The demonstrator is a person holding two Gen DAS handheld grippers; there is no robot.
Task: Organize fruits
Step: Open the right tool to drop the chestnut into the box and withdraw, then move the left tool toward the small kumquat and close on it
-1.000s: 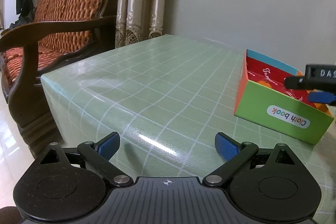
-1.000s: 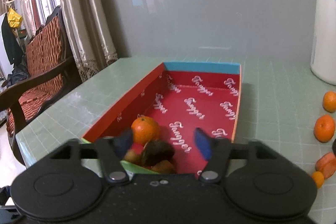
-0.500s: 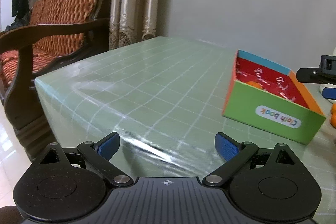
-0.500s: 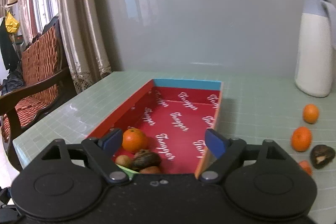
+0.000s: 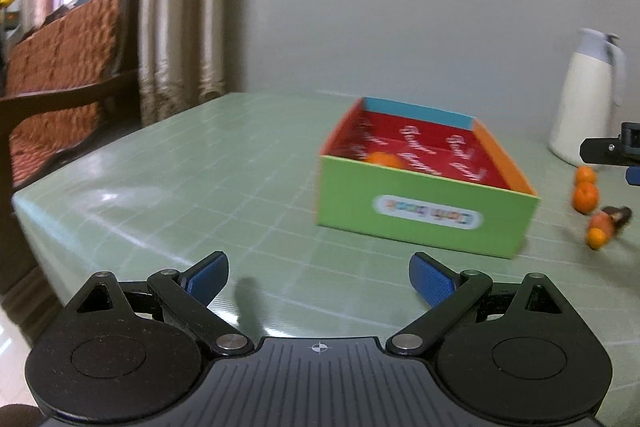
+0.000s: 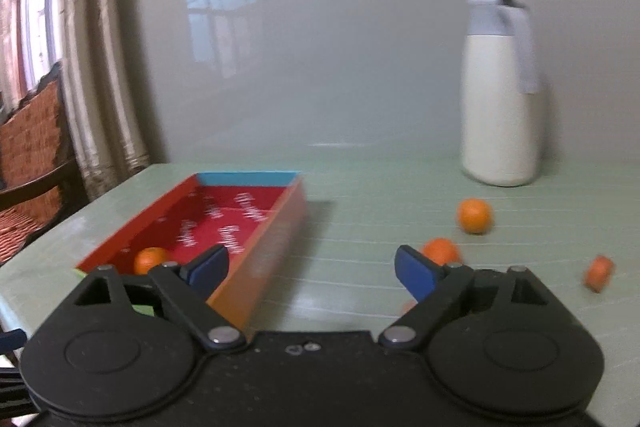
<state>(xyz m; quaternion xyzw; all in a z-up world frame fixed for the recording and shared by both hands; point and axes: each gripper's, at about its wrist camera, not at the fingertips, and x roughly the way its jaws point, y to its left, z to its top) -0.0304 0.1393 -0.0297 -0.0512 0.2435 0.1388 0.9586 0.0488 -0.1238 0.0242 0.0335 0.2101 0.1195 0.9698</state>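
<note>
A cardboard box with a green front and a red inside stands on the green checked table; one orange shows inside it. In the right wrist view the same box lies at the left with an orange in it. Loose oranges lie on the table to its right, with another fruit further right. My right gripper hangs beside the box, its jaws opening, nothing between them. My left gripper is open and holds nothing, short of the box.
A white thermos jug stands at the back right by the wall. A wooden sofa and curtains are off the table's left edge. A dark fruit lies among the loose oranges.
My right gripper has let go of the dark fruit into the box, opened and swung right toward the loose oranges. My left gripper has turned right, bringing the box to centre.
</note>
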